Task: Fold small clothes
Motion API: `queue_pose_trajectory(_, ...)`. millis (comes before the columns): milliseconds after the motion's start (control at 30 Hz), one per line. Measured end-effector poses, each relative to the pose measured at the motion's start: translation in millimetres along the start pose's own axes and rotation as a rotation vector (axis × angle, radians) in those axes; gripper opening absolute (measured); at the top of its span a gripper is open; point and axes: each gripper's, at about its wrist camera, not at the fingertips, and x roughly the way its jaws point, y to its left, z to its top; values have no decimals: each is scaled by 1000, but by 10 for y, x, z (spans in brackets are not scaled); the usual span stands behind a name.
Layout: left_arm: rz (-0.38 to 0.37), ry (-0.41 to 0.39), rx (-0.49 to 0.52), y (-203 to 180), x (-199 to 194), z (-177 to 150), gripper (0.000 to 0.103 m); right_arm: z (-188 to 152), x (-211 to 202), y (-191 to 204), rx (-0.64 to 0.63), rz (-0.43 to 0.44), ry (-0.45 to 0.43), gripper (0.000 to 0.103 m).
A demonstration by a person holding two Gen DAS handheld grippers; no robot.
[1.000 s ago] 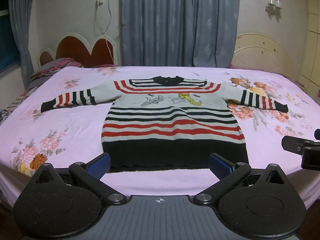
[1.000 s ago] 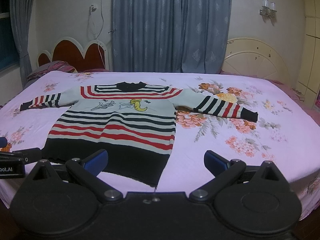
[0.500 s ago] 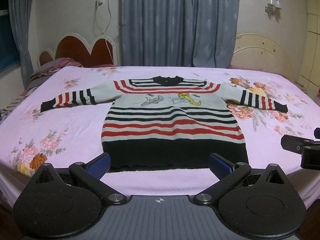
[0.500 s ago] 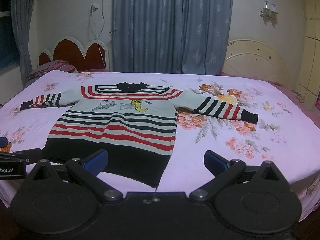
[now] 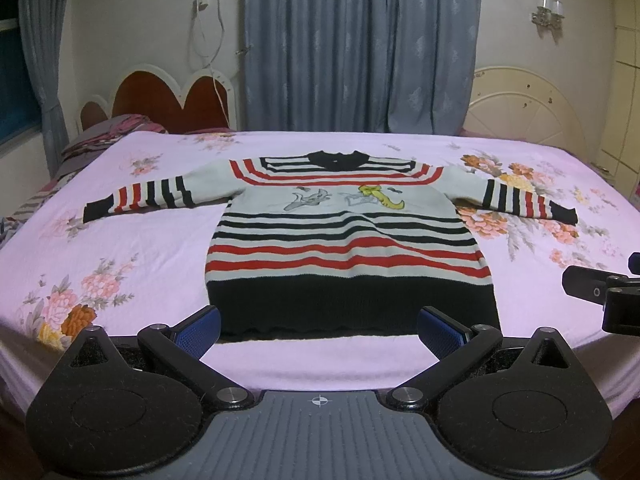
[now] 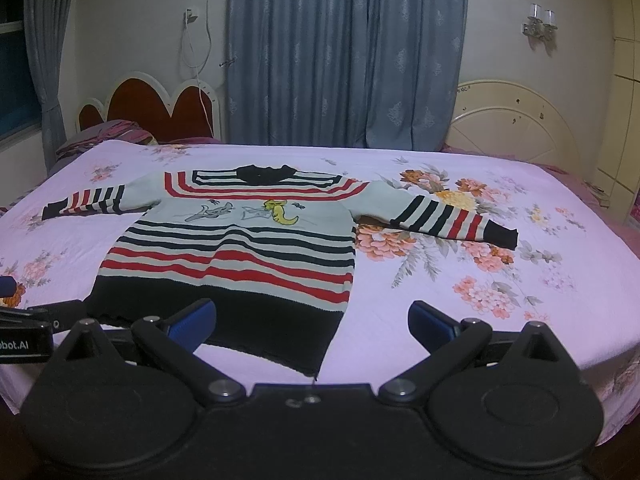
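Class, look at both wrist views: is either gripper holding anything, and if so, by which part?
Nothing is held. The left gripper and right gripper are both open, short of the striped sweater lying flat on the bed.

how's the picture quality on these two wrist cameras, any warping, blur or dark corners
Left wrist view: strong fisheye bend, the bed edge curves and the top corners go black; the sweater is sharp, under dim indoor light. Right wrist view: same warping, the curtain bows outward; the open right gripper sits dark with little detail; no glare or motion blur.
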Motion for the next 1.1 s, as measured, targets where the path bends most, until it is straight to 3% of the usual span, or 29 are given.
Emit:
queue_pose_trajectory(633, 0, 0, -5, 52, 64, 8, 103, 26, 93, 18, 6, -7, 3, 102)
queue_pose_trajectory(1100, -88, -13, -52, 214, 1010, 718, 103, 460, 922, -119, 71, -103, -10, 102)
